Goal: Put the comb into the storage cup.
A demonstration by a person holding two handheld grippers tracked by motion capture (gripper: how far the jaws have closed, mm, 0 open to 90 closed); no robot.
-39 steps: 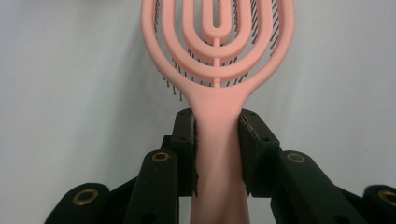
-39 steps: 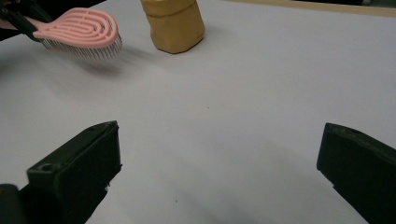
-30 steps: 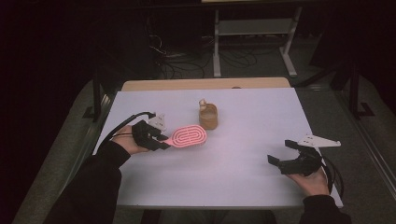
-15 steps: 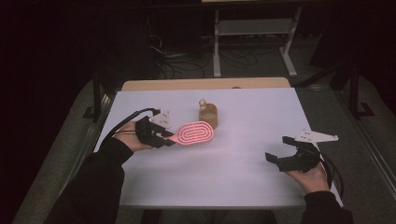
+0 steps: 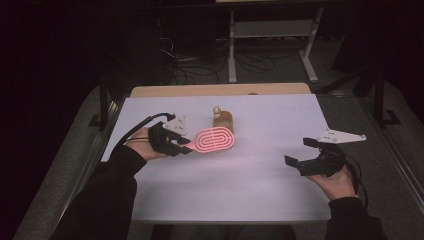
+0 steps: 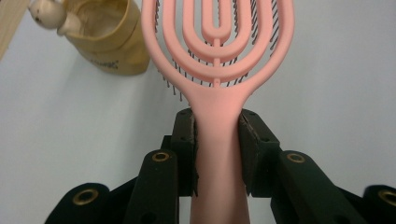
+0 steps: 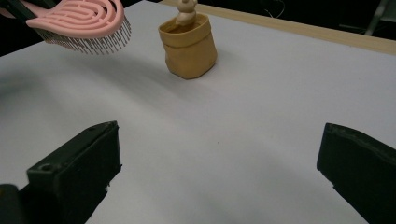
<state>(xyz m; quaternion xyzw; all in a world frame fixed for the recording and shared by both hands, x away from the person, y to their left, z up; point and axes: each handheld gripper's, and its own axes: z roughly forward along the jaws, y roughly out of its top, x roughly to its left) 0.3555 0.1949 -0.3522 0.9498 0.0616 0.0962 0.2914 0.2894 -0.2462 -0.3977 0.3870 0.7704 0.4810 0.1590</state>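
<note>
High view: left tool [image 5: 186, 146] around hairbrush [image 5: 215, 140]

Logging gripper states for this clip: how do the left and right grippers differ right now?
The left gripper is shut on the pink brush, clamping its handle; the right gripper is open with nothing between its fingers. The left sits close to the tan pot; the right is well off from it, near the table's right edge. Both are hand-held over the white table.
</note>
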